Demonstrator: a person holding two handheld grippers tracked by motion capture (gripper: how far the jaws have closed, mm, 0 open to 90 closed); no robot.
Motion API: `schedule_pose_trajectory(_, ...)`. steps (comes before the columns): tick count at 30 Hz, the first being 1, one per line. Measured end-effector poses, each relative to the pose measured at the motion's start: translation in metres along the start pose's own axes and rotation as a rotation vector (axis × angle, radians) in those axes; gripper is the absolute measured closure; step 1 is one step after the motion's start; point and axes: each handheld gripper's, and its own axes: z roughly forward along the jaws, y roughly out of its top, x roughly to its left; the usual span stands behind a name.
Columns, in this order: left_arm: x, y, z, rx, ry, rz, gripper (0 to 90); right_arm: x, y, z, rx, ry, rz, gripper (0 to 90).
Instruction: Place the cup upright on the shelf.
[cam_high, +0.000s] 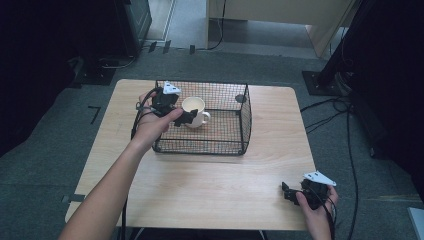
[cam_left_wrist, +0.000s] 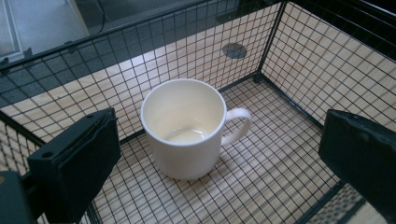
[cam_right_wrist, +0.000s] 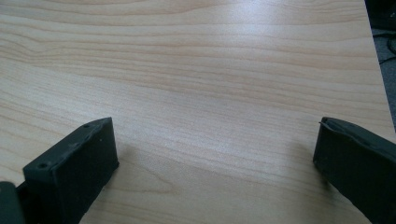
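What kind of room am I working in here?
Probably a lab or office workspace: grey carpet floor, loose cables beside a black equipment stand, and a small wooden table holding a wire basket with a mug.

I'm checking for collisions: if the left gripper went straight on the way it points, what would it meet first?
Probably the white mug, standing in the wire basket between the open jaws.
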Motion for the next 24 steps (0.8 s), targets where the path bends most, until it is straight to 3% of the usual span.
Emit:
schedule_pose_trajectory(14, -0.005, -0.045, -0.046, -0.077, 0.044, 0.023, 0.0, 0.000, 0.000, 0.000, 0.000, 0.000, 0.000, 0.0)
schedule_pose_trajectory(24, 0.001, -0.086, -0.069, -0.106, 0.038, -0.004, 0.0, 0.000, 0.000, 0.000, 0.000, 0.000, 0.000, 0.0)
